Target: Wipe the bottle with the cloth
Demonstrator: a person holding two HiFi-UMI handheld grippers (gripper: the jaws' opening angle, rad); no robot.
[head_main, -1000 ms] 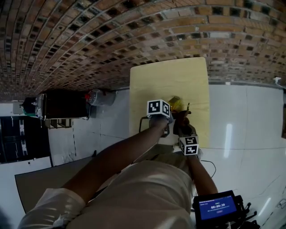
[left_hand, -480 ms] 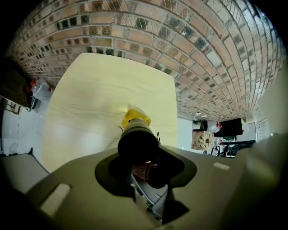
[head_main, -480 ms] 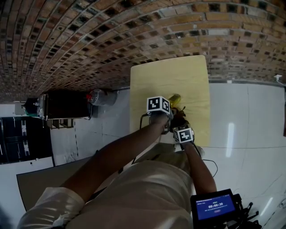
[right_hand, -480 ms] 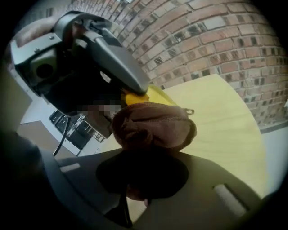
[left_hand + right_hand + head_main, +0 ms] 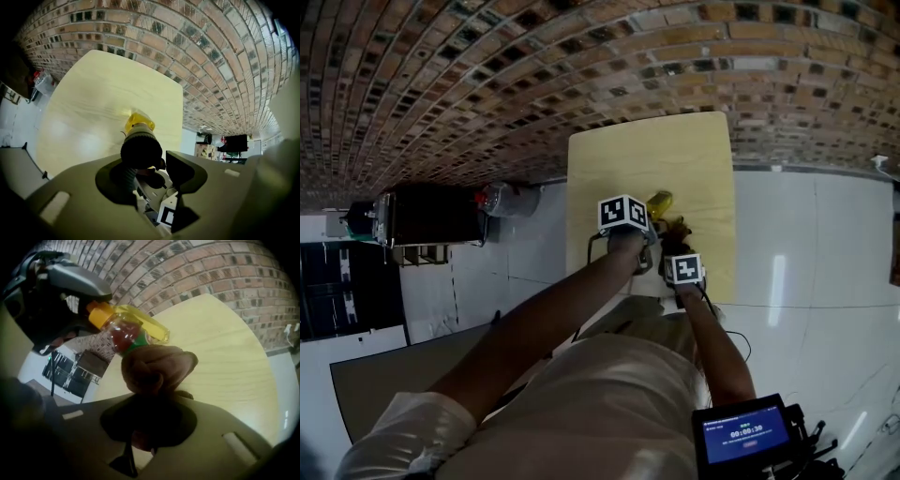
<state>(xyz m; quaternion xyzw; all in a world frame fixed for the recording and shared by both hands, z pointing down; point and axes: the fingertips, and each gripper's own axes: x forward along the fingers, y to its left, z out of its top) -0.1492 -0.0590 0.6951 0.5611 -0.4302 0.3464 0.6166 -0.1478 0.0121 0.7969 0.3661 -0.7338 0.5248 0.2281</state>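
A white tiled floor (image 5: 811,253) and a brick wall (image 5: 581,66) framed the pale wooden tabletop (image 5: 698,159) on my feed. Nearest the head camera, a small lit screen (image 5: 745,434) sat low on the right, and two forearms reached forward over the tabletop's near edge.

My right hand-held gripper (image 5: 152,408) was clamped on a bunched brown cloth (image 5: 157,366). The wad stuck out past the jaws and pressed against the labelled body of the bottle (image 5: 140,329).

My left hand-held gripper (image 5: 152,161) pointed steeply down just beside the right one. Its jaws had just been opening a little, yet the bottle's ribbed cap end sat gripped between them. From the right gripper view, the orange cap (image 5: 101,314) lay at the left gripper. The clear body, yellow inside with a red and green label, slanted away from it above the tabletop. I could not tell whether its far end touched the wood.

Beyond the bottle the tabletop lay bare up to the wall. Off to the left, a dark cabinet (image 5: 431,217) stood on the floor.
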